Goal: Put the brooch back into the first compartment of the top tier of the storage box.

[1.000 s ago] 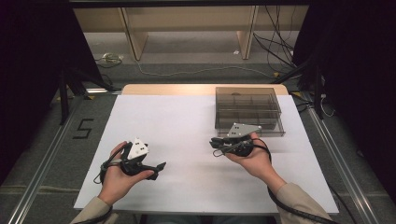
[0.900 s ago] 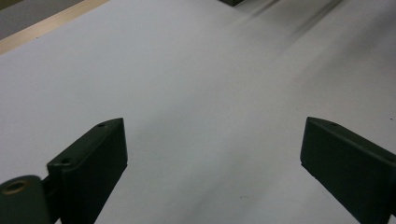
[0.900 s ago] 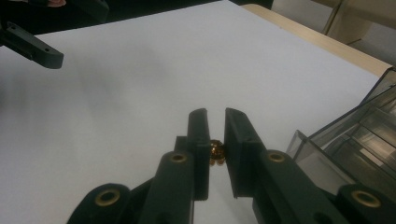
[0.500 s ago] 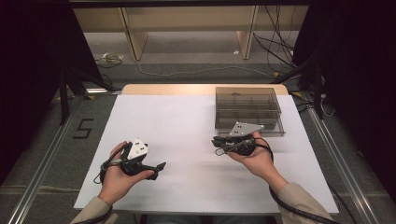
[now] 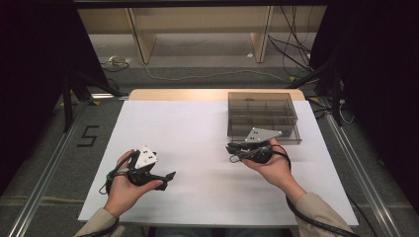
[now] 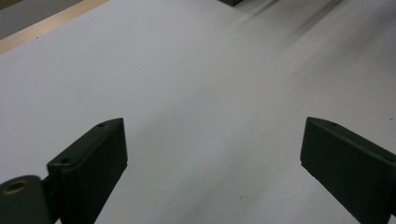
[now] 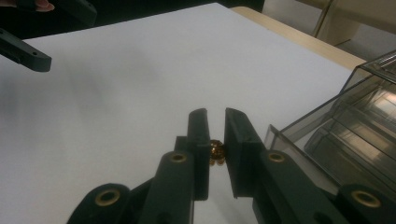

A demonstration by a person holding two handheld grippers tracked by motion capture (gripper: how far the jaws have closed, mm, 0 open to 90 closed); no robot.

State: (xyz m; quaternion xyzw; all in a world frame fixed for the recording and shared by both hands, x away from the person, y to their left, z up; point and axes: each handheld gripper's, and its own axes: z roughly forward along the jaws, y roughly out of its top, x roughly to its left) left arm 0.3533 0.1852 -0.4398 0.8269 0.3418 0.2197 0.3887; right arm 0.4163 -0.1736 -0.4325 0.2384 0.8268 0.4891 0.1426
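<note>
Your right tongs (image 7: 215, 122) clamp a small brass piece (image 7: 216, 153) beside the clear organizer box (image 5: 263, 114) at 1 o'clock; left tongs (image 6: 212, 154) gape apart.

Dark curtains (image 5: 34, 74), grey floor (image 5: 207, 74)

Lab: black curtains (image 5: 34, 74), floor cables (image 5: 207, 75)

Both grippers are black with flat, screw-holed jaws. Each has a grey three-cornered plate and black cable. The sleeves (image 5: 316, 210) are beige.
</note>
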